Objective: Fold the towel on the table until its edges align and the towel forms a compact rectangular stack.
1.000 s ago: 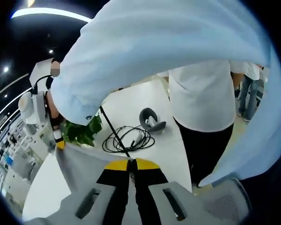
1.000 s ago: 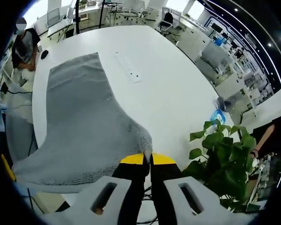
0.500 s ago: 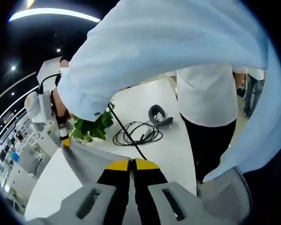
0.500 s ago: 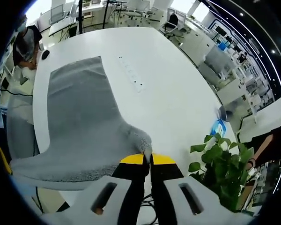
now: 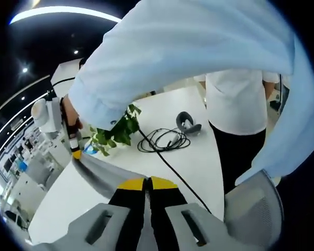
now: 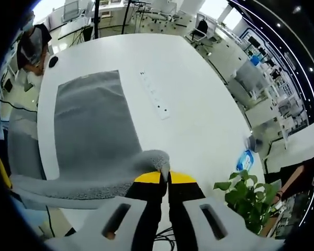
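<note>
Right gripper view: right hand-held gripper [image 6: 165, 178] at the bottom, yellow-tipped jaws pressed together and pinching a corner of the grey towel [image 6: 91, 130]. Most of the towel lying flat on the white surface [image 6: 199, 104], far edge straight, near part lifted into a soft roll running leftward from the pinched corner. On the surface beside the towel, a long white power strip [image 6: 155, 95]. At the far left end of the surface, a small dark object [image 6: 53, 61], too small to identify, and a person [image 6: 32, 44] standing just beyond it. Lower right, a leafy green plant [image 6: 247, 196] with a blue-and-white item [image 6: 244, 158] near it. Rows of office desks and chairs in the background.

Left gripper view: left hand-held gripper [image 5: 147, 184] at the bottom, yellow-tipped jaws closed tight on grey towel fabric [image 5: 102, 173] that stretches away to the upper left. At the end of that stretch, the other hand-held gripper [image 5: 73, 145], gripped by a hand, holding the towel's far corner. A pale blue sleeve [image 5: 188, 52] arching across the upper part. On the white surface [image 5: 193, 157], the green plant [image 5: 115, 135], a coiled black cable [image 5: 165, 140] with one strand trailing toward the camera, and a grey headset-like object [image 5: 187, 122]. A second person in a white shirt [image 5: 238, 102] and dark trousers standing at the surface's edge. A grey mesh chair back [image 5: 254, 209] at lower right.
</note>
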`<action>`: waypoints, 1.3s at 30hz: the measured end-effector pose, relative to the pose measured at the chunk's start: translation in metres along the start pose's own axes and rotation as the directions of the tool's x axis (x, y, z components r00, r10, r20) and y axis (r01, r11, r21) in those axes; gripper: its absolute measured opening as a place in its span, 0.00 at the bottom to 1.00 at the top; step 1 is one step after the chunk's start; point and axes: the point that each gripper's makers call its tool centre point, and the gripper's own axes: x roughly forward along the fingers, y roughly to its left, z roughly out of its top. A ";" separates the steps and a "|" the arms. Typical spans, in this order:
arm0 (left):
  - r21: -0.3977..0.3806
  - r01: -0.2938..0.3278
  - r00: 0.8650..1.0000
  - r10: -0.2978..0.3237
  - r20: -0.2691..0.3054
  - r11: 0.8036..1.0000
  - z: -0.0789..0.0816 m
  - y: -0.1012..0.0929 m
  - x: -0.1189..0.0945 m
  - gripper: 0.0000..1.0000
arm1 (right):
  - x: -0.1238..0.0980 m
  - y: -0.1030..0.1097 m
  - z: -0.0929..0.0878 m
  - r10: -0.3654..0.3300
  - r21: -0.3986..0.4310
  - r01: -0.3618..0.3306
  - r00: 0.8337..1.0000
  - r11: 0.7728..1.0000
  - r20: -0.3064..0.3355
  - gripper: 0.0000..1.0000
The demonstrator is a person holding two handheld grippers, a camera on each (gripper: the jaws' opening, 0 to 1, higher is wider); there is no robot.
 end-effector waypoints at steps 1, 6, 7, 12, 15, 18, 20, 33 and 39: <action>-0.002 -0.005 1.000 0.005 -0.003 1.000 -0.003 0.003 -0.003 0.03 | 0.001 0.002 0.005 0.001 -0.002 -0.001 1.000 1.000 0.001 0.01; -0.008 -0.035 0.999 0.035 -0.013 0.999 -0.017 0.021 -0.026 0.03 | 0.009 0.007 0.035 0.012 -0.025 -0.012 1.000 1.000 0.008 0.01; -0.008 -0.040 0.999 0.040 -0.013 0.999 -0.019 0.024 -0.030 0.03 | 0.009 0.010 0.040 0.014 -0.029 -0.014 1.000 0.999 0.010 0.01; -0.024 -0.071 0.997 0.070 -0.022 0.997 -0.034 0.041 -0.052 0.03 | 0.018 0.013 0.070 0.023 -0.049 -0.022 1.000 0.999 0.015 0.01; -0.035 -0.087 0.996 0.086 -0.029 0.996 -0.043 0.048 -0.063 0.03 | 0.018 0.028 0.086 0.030 -0.060 -0.028 0.999 0.998 0.019 0.01; -0.044 -0.102 0.994 0.101 -0.034 0.994 -0.052 0.055 -0.074 0.03 | 0.022 0.031 0.096 0.034 -0.069 -0.033 0.999 0.997 0.017 0.01; -0.054 -0.112 0.993 0.110 -0.036 0.992 -0.058 0.059 -0.080 0.03 | 0.025 0.034 0.106 0.038 -0.079 -0.037 0.999 0.996 0.015 0.01; -0.129 -0.142 0.988 0.132 -0.079 0.982 -0.109 0.070 -0.099 0.03 | 0.069 0.061 0.147 0.091 -0.130 -0.090 0.996 0.987 -0.002 0.01; -0.161 -0.153 0.986 0.139 -0.094 0.975 -0.126 0.071 -0.102 0.03 | 0.090 0.076 0.163 0.121 -0.157 -0.121 0.993 0.980 -0.008 0.01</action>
